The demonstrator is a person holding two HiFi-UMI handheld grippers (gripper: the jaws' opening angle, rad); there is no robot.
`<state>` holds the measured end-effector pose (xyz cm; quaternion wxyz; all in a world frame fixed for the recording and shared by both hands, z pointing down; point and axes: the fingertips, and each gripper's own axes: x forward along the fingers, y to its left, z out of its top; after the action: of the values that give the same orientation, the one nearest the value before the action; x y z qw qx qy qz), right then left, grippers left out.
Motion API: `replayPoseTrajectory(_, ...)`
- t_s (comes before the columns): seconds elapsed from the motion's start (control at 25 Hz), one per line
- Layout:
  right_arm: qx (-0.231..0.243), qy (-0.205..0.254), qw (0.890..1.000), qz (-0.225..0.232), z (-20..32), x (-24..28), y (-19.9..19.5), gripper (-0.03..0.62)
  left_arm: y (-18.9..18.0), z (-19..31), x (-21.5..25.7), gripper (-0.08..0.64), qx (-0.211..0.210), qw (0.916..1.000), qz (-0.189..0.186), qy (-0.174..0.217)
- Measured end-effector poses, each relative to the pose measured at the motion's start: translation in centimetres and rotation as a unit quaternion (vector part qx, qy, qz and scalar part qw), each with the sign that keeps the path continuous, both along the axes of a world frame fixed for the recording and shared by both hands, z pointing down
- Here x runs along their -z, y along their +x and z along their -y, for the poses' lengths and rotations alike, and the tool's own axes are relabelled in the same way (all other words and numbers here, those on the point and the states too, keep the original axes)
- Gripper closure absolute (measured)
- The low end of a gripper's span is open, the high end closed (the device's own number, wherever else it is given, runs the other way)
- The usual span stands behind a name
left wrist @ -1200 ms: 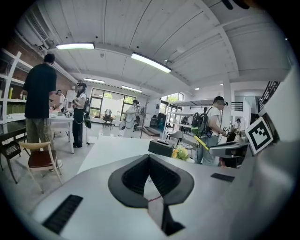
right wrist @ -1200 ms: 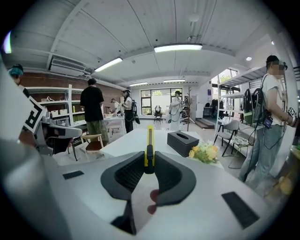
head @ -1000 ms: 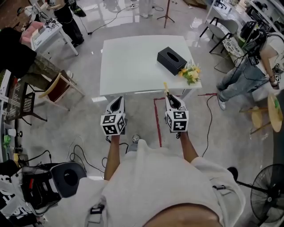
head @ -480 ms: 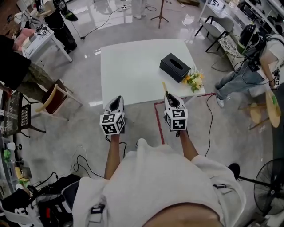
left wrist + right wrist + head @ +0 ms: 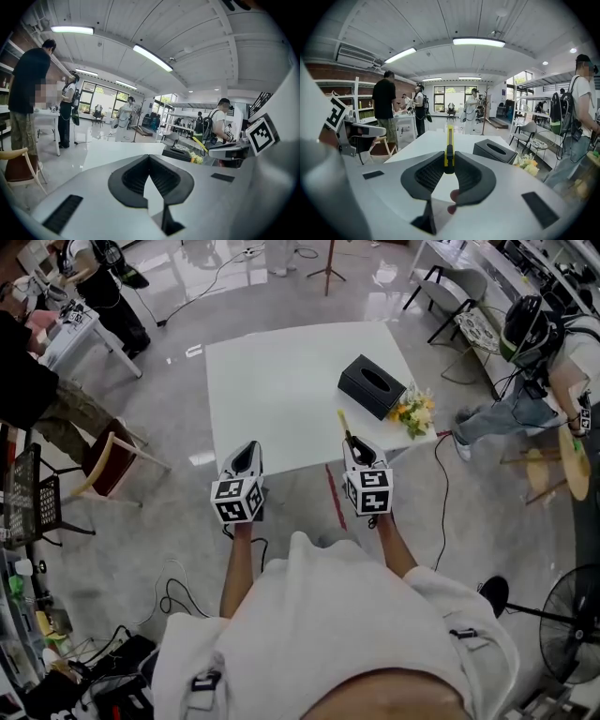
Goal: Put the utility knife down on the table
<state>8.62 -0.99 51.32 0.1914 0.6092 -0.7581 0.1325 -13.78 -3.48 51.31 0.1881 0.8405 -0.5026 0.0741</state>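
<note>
A yellow utility knife point(image 5: 345, 424) point(image 5: 449, 140) sticks out forward from my right gripper point(image 5: 355, 444) point(image 5: 449, 161), which is shut on it. The knife hangs over the near right edge of the white table point(image 5: 272, 381) point(image 5: 426, 143), pointing toward the far side. My left gripper point(image 5: 246, 456) point(image 5: 149, 158) is shut with nothing in it, its tips meeting above the table's near left edge. Both grippers are held level, side by side.
A black tissue box point(image 5: 373, 385) point(image 5: 494, 151) and a bunch of yellow flowers point(image 5: 415, 412) sit at the table's right side. A wooden chair point(image 5: 108, 454) stands left of the table. Red tape point(image 5: 333, 498) and cables lie on the floor. People stand around.
Both grippers have moved forward from over the floor to the table's near edge, the knife still in the right one. The table now lies closer in the head view.
</note>
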Motion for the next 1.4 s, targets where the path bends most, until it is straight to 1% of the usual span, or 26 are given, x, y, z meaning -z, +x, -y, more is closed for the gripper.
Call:
replayPoseTrajectory(0.32, -0.009, -0.020, 1.000, -0.004, 1.1, -1.4, 0.5, 0.508, 0.7, 1.4, -1.3, 0.541, -0.014, 0.9998, 0.002, -0.016)
replayPoseTrajectory(0.56, -0.003, -0.028, 1.000, 0.003, 4.2, -2.0, 0.5, 0.508, 1.3, 3.8, -1.9, 0.541, -0.016, 0.9995, 0.009, -0.026)
replayPoseTrajectory(0.96, 0.028, -0.033, 0.999, 0.018, 12.8, -2.1, -0.1, 0.508, 0.8, 10.9, -1.7, 0.541, 0.013, 0.9990, 0.023, -0.037)
replayPoseTrajectory(1.4, 0.079, -0.048, 0.995, 0.036, 21.4, -2.8, -0.5, 0.508, 0.2, 17.5, -2.3, 0.541, 0.066, 0.9952, 0.042, -0.058)
